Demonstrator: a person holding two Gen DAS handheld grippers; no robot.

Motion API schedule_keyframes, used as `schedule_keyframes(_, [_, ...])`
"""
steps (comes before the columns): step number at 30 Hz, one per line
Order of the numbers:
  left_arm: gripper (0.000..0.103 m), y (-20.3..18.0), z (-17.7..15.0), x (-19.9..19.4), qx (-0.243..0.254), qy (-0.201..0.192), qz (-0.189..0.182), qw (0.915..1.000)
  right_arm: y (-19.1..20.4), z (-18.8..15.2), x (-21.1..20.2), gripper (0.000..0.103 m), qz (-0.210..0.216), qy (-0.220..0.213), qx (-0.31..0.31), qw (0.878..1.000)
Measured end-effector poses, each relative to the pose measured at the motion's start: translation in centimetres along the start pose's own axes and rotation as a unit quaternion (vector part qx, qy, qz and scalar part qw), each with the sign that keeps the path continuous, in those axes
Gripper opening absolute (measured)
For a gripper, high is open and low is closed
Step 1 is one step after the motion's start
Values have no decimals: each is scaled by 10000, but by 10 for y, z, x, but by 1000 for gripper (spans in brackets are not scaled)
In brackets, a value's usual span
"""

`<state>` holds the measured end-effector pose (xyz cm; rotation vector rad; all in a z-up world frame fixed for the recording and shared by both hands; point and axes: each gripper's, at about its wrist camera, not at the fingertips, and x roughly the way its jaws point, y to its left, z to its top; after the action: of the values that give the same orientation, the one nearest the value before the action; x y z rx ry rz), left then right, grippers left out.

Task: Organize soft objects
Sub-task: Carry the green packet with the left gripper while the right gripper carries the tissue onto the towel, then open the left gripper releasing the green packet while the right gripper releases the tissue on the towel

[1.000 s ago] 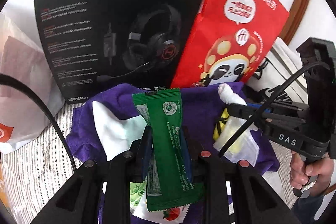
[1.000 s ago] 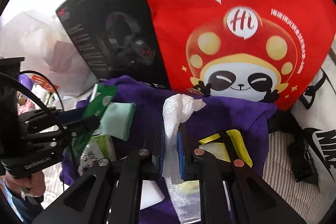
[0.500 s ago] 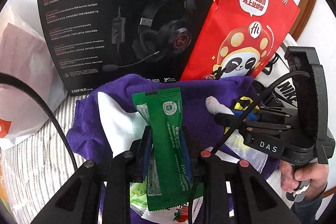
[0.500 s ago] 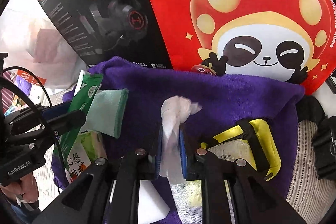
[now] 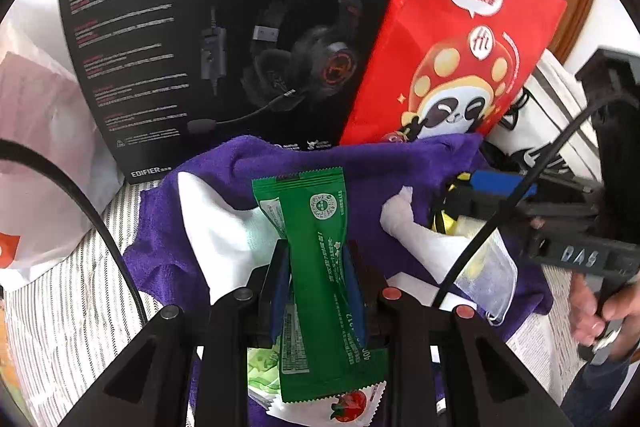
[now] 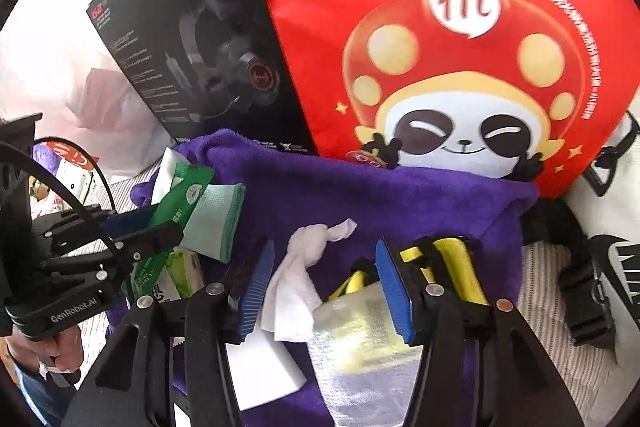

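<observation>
The left gripper (image 5: 316, 281) clamps a green sachet (image 5: 320, 267), its long axis running forward beyond the fingers, its near end cut off. The right gripper (image 6: 324, 287) has just been opening; the white tissue (image 6: 298, 287) lies loose between its jaws, pointing forward.

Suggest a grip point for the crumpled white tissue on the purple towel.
Take the crumpled white tissue at its bunched middle, coming down from above with pads on its long sides. It lies loose on the purple towel, its twisted tip too thin. The right gripper, just opened, already straddles it.
</observation>
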<state>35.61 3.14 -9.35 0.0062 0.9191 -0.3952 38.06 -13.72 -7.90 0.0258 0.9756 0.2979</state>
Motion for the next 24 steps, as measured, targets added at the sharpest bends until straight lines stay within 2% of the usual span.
schedule_keyframes(5, [25,-6,-1,9,92,63,-23,9999,-9,2,-14,53,96,-92,109,9999])
schedule_keyframes(13, [26,-35,0,26,335,98,-50,9994,-36,1,-52,57,-171,-334,165,9992])
schedule_keyframes(18, [26,-38,-1,37,343,169,80,9992,-47,-1,-63,57,-144,-463,375,9981])
schedule_keyframes(24, [29,-41,0,47,244,149,149,9995,-44,-3,-64,58,-71,-418,285,9987])
